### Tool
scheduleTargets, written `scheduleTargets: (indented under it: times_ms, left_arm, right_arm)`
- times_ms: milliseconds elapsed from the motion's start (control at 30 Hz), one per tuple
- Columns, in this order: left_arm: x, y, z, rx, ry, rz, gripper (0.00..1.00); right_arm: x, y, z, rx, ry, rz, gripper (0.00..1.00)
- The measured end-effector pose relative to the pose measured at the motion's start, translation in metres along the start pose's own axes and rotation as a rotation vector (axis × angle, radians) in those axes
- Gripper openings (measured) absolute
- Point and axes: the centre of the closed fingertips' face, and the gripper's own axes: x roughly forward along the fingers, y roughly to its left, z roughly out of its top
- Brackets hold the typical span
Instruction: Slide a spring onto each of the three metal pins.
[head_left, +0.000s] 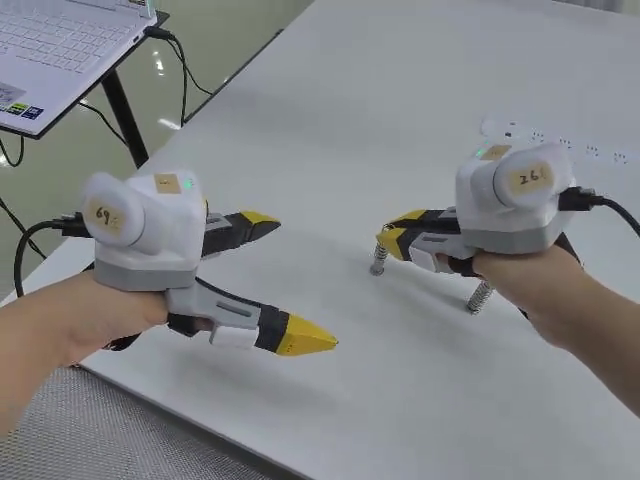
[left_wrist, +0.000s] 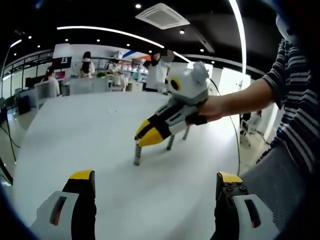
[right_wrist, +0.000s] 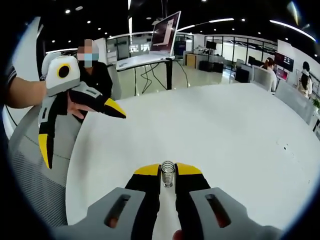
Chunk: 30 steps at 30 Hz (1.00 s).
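The right tool (head_left: 396, 238) is clenched on a small grey coiled metal spring (right_wrist: 168, 175), kept upright between its yellow tips, likely so the coil stays in line with a pin on the white worktop (head_left: 380, 110). A second spring (head_left: 480, 296) stands near it. The left tool (head_left: 290, 282) hangs released, jaws wide, over the worktop's near edge, well apart.

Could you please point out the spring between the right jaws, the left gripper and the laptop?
spring (right_wrist: 168, 174), right gripper view, coils.
left gripper (head_left: 305, 283), head view, midway between fingertips.
laptop (head_left: 60, 45), head view, keyboard.
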Motion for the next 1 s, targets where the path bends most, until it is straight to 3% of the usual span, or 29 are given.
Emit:
scheduleTargets:
  times_ms: [333,567,667,733,1000]
  left_arm:
    - [-0.001,0.002,-0.002,-0.003,0.005,0.005,0.98]
    - [0.002,0.001,-0.004,-0.007,0.013,0.004,0.98]
    - [0.004,-0.003,-0.004,-0.008,0.015,-0.005,0.98]
    - [0.004,-0.004,-0.003,-0.006,0.017,-0.007,0.98]
    - [0.006,0.001,0.009,-0.011,-0.002,0.009,0.98]
  right_arm:
    - [0.013,0.004,-0.018,-0.038,0.052,0.003,0.08]
    - [0.011,0.004,-0.015,-0.030,0.045,0.001,0.08]
    - [0.011,0.005,-0.019,-0.050,0.068,0.007,0.12]
    - [0.010,0.007,-0.019,-0.053,0.062,0.007,0.19]
    - [-0.004,0.006,-0.005,-0.025,0.003,-0.010,0.19]
